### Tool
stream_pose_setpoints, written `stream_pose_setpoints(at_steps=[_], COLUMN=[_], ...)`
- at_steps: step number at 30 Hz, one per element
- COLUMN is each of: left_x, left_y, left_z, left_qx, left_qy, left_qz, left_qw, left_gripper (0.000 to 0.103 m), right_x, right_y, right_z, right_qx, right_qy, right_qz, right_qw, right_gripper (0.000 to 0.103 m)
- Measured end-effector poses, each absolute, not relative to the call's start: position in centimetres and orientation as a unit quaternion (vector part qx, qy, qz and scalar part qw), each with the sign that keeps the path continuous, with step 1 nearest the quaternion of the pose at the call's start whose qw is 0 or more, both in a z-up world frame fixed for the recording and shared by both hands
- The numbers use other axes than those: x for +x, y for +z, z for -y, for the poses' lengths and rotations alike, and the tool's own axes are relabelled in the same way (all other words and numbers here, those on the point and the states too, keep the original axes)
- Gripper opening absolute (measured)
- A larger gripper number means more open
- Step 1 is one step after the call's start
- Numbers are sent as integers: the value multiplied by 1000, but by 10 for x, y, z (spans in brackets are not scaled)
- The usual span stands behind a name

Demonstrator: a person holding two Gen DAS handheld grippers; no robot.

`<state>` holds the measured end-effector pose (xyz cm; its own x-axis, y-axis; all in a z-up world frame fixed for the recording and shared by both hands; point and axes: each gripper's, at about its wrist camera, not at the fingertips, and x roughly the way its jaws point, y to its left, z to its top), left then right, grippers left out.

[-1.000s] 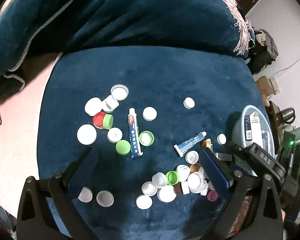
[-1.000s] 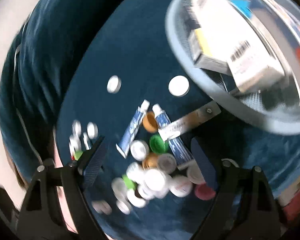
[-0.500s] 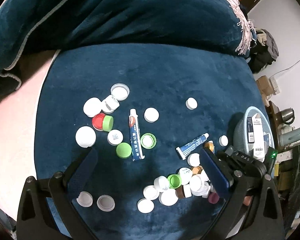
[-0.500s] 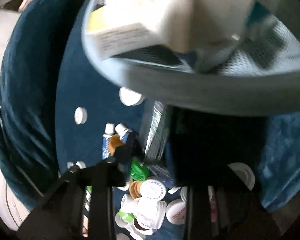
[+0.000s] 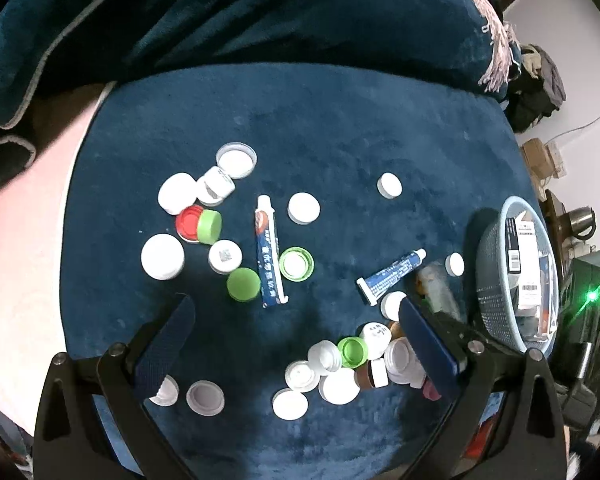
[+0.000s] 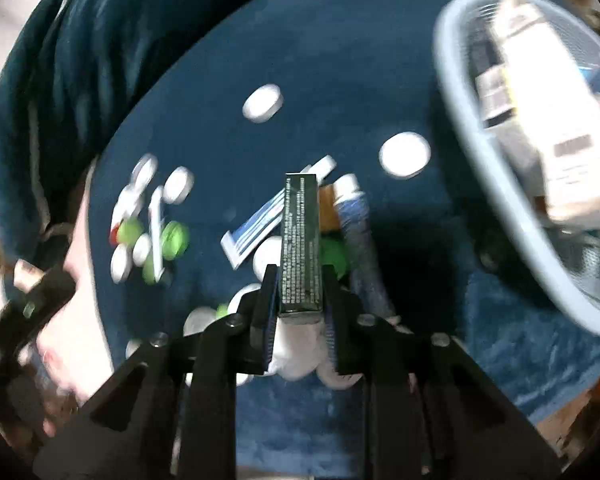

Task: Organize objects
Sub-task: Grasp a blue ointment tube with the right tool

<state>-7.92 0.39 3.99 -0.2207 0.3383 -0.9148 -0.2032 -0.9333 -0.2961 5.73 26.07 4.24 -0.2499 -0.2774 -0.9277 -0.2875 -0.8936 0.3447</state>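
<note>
As we read the right-wrist view, right gripper [image 6: 300, 276] jaws just closed, clamped on a slim dark box [image 6: 301, 240] above the bottle caps [image 6: 296, 350], basket [image 6: 452, 80] nearby, left gripper [image 5: 296, 344] spread wide, empty.

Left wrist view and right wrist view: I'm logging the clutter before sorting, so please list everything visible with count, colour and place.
Bottle caps: many, mostly white, some green, one red; one group left of centre, a pile lower right, a few strays.
Tubes: two lying flat, white and blue; one at centre, one toward the basket.
Basket: one, pale blue mesh, right edge of the cloth, holding white boxes.
Dark narrow box: one, printed with small text, held above the cap pile.
Plush cloth: dark blue, under everything.
Left tool: open, empty, hovering over the caps.
Right tool: jaws just closed, shut on the dark narrow box.
</note>
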Motion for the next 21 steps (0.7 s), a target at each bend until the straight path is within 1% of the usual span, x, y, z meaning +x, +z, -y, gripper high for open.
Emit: stream_pose_setpoints(at_steps=[3, 4, 5, 6, 8, 10, 15, 19, 21], left_x=[-79, -80, -79, -79, -78, -79, -81, -80, -79], left_y=[41, 41, 41, 40, 38, 34, 27, 24, 22], left_z=[-7, -7, -8, -7, -8, -7, -5, -9, -12], left_qx=[-599, -599, -599, -599, -601, -605, -611, -614, -616], left_qy=[780, 780, 780, 779, 779, 777, 774, 771, 769], left_qz=[54, 55, 57, 57, 50, 42, 44, 34, 26], left_qw=[175, 174, 174, 173, 173, 168, 161, 165, 168], left_gripper=[102, 102, 102, 102, 102, 102, 102, 102, 102], right_x=[54, 54, 55, 57, 64, 60, 51, 46, 44], right_y=[49, 53, 57, 60, 62, 58, 36, 17, 0], right_z=[-248, -247, -248, -252, -266, -268, -270, -269, -271], right_qx=[-599, -596, -591, -588, -587, -597, -620, -636, -654], right_qy=[748, 750, 756, 763, 778, 785, 773, 762, 745], right_qz=[-263, -262, -255, -249, -221, -163, -118, -100, -112], right_qw=[-108, -117, -115, -102, -40, 21, 58, 66, 64], right_gripper=[23, 23, 26, 34, 39, 39, 36, 36, 36])
